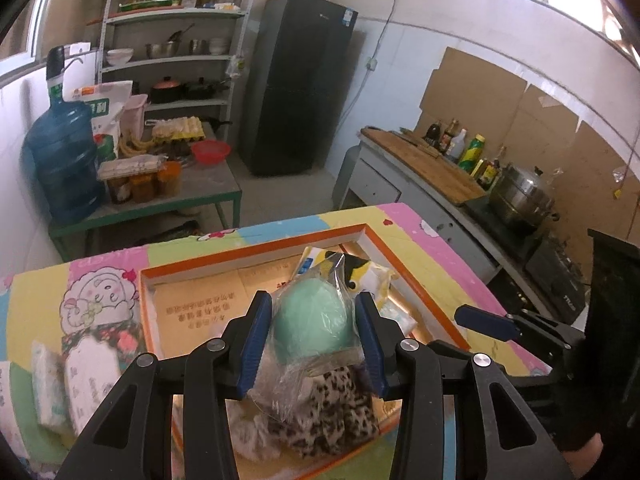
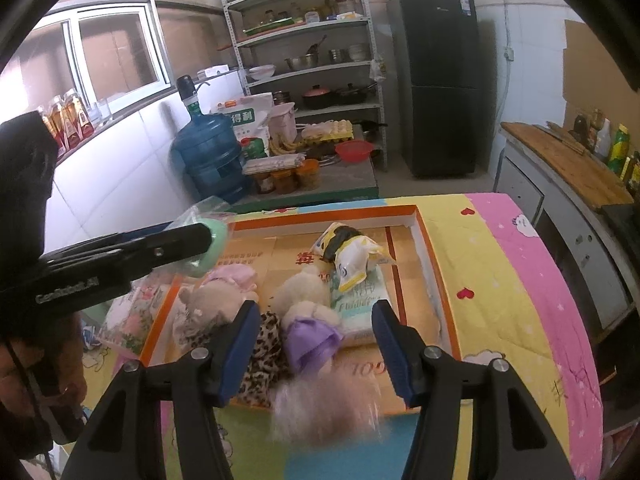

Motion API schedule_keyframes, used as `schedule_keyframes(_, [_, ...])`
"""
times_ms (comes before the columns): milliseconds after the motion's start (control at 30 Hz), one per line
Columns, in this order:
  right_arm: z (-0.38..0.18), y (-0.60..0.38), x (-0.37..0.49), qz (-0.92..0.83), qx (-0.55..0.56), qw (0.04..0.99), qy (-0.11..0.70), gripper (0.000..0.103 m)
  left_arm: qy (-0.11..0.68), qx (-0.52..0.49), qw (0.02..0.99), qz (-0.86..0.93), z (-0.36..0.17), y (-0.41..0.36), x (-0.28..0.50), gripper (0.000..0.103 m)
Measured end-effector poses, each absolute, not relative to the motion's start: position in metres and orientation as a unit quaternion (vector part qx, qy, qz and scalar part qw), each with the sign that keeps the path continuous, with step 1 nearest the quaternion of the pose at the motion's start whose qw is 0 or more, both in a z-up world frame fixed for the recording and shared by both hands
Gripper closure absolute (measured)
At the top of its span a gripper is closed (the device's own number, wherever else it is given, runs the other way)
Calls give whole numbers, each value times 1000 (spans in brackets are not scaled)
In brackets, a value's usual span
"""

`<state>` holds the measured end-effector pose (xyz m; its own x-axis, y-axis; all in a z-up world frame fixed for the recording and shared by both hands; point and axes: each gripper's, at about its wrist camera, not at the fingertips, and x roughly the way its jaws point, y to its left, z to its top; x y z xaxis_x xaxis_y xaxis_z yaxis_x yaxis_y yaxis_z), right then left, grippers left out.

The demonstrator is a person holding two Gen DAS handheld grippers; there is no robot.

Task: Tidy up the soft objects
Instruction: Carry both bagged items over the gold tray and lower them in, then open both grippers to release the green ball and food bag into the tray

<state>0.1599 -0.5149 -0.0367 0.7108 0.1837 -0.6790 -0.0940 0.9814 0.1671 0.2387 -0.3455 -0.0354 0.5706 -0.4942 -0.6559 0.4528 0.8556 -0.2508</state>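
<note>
Kitchen counter: left gripper [image 1: 313,336] clamped the bagged green sponge [image 1: 312,322] over the tray [image 1: 256,250] (right gripper [image 2: 315,350] apart); slick wrap might slip.

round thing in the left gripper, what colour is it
Mint green sponge, wrapped in clear plastic; clearest in the left wrist view.

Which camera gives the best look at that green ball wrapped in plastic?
The left wrist view. The green ball in plastic wrap fills the centre, clamped between the left gripper fingers above the orange box. In the right wrist view only its edge peeks past that gripper.
</note>
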Motion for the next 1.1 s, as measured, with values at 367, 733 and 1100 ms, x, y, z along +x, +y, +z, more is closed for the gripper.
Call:
schedule_keyframes(367, [-48,-546,170,80,114,917,374,53,413,-18,877,-245,-64,-365,269,59])
schedule_keyframes(733, [-57,-581,124,43,138,909,391,52,447,2,862,-239,-92,-387,286,55])
schedule_keyframes(1100, [-82,-553,67,66,118,878,459,30,402,10,885,-235,-78,-387,262,30])
